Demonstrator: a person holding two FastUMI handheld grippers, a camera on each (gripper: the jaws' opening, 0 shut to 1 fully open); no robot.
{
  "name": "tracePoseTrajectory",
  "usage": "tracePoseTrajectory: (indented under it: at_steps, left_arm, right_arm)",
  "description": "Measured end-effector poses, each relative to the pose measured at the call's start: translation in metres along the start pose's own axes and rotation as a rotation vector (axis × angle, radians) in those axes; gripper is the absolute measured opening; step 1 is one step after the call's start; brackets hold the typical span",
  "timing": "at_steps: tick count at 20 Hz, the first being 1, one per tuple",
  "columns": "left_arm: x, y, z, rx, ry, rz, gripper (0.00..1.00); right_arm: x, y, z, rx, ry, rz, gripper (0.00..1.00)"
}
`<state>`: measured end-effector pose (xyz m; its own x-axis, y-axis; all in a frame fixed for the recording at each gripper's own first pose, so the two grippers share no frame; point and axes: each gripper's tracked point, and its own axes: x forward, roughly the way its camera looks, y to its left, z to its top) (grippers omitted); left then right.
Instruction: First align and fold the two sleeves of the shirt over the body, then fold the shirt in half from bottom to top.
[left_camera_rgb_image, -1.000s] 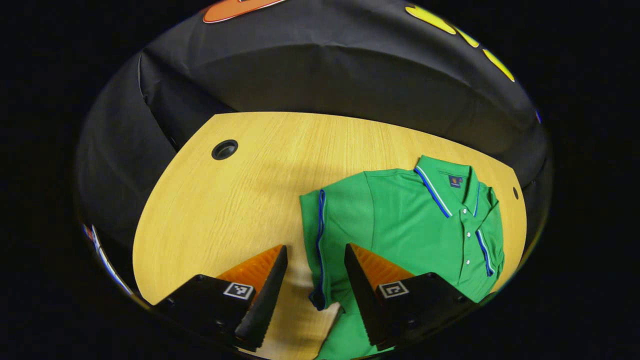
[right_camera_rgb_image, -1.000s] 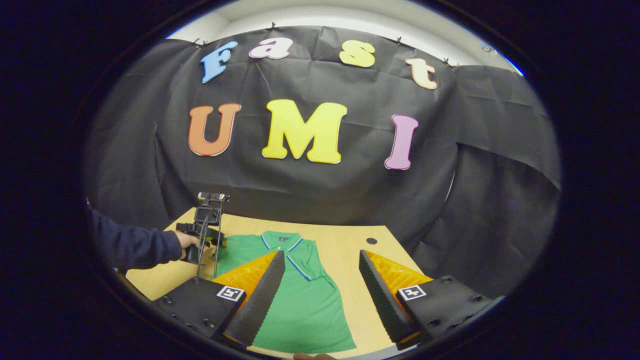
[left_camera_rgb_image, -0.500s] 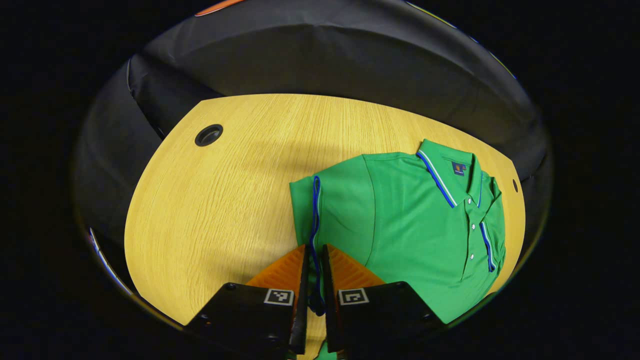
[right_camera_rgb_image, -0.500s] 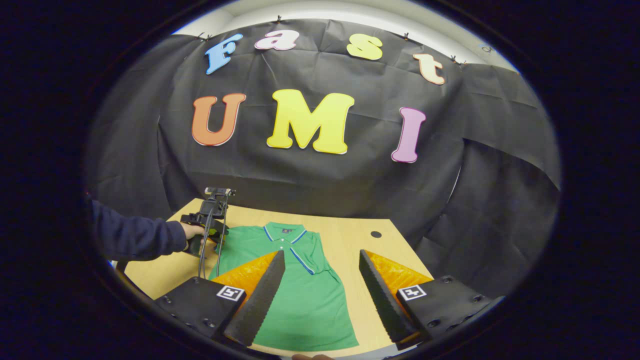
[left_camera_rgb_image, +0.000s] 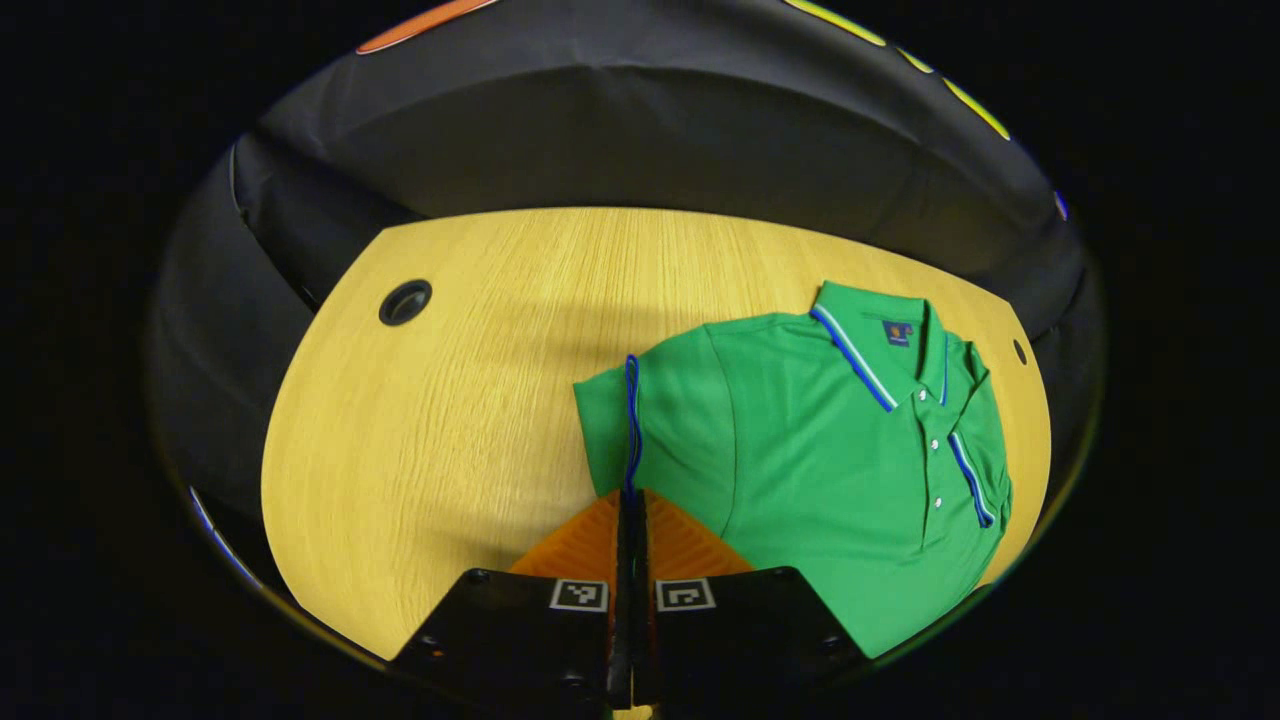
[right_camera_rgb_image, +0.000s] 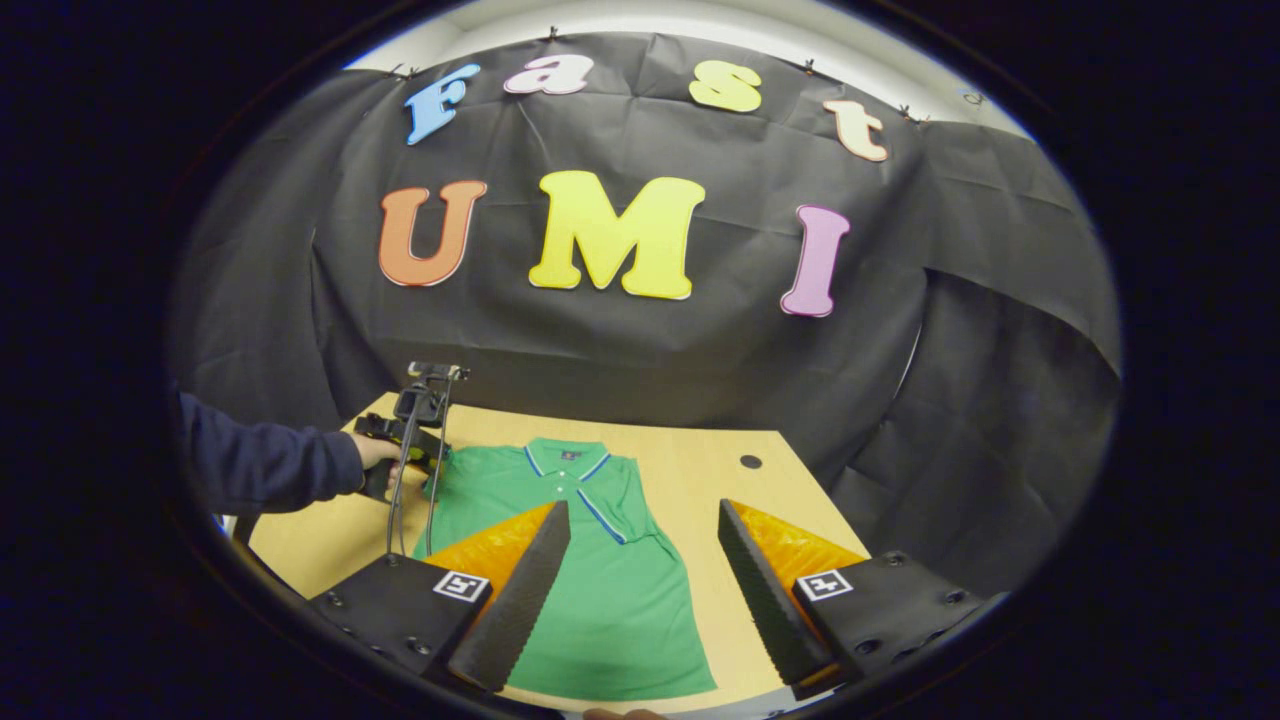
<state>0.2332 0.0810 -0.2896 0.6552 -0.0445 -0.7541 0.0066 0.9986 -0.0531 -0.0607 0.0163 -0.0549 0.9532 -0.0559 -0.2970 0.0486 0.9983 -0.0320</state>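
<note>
Left tool (left_camera_rgb_image: 631, 500) was seen at 6 o'clock in the left gripper view, its fingers pressed together on the blue-trimmed cuff of the sleeve (left_camera_rgb_image: 620, 425), which was pinched between them. Right tool (right_camera_rgb_image: 645, 545) was held with its fingers spread wide and nothing between them, above the near part of the shirt (right_camera_rgb_image: 590, 590).

The shirt was a green polo with blue and white trim on the collar (left_camera_rgb_image: 880, 345) and a buttoned placket, laid face up on the table (left_camera_rgb_image: 450, 400). In the left gripper view it lay toward 3 o'clock of the table, collar at about 2 o'clock; the gripped sleeve was drawn up off the wood at the 9 o'clock side of the body. The other sleeve was seen folded over the chest by the placket.

A round cable hole (left_camera_rgb_image: 405, 301) was seen in the table at 10 o'clock, well apart from the shirt. In the right gripper view a hand (right_camera_rgb_image: 378, 455) in a dark sleeve was seen at 9 o'clock.
</note>
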Motion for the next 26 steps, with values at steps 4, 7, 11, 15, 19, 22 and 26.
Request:
tracePoseTrajectory:
  at_steps: [4, 7, 11, 15, 19, 22, 26]
  left_arm:
    - [-0.021, -0.017, 0.024, 0.073, -0.062, -0.011, 0.04]
    - [-0.03, -0.048, 0.031, 0.118, -0.085, -0.061, 0.04]
    - [-0.029, -0.083, 0.029, 0.145, -0.081, -0.104, 0.04]
    - [-0.013, -0.103, 0.028, 0.228, -0.093, -0.097, 0.04]
    - [-0.008, -0.129, 0.017, 0.213, -0.05, -0.19, 0.08]
    - [-0.013, -0.137, 0.019, 0.174, -0.074, -0.23, 0.44]
    - [-0.039, -0.121, 0.02, 0.143, -0.093, -0.183, 1.0]
  right_arm:
    - [0.004, 0.0, -0.002, 0.002, 0.007, 0.008, 0.95]
    - [0.009, -0.001, -0.007, 0.001, 0.019, 0.014, 0.95]
    - [0.011, -0.006, -0.008, -0.005, 0.027, 0.009, 0.94]
    - [0.011, -0.02, -0.016, -0.007, 0.044, -0.02, 0.94]
    - [0.011, -0.034, -0.027, 0.0, 0.075, -0.049, 0.94]
    - [0.013, -0.043, -0.032, 0.017, 0.088, -0.059, 0.95]
    - [0.024, -0.047, -0.041, 0.052, 0.116, -0.046, 0.94]
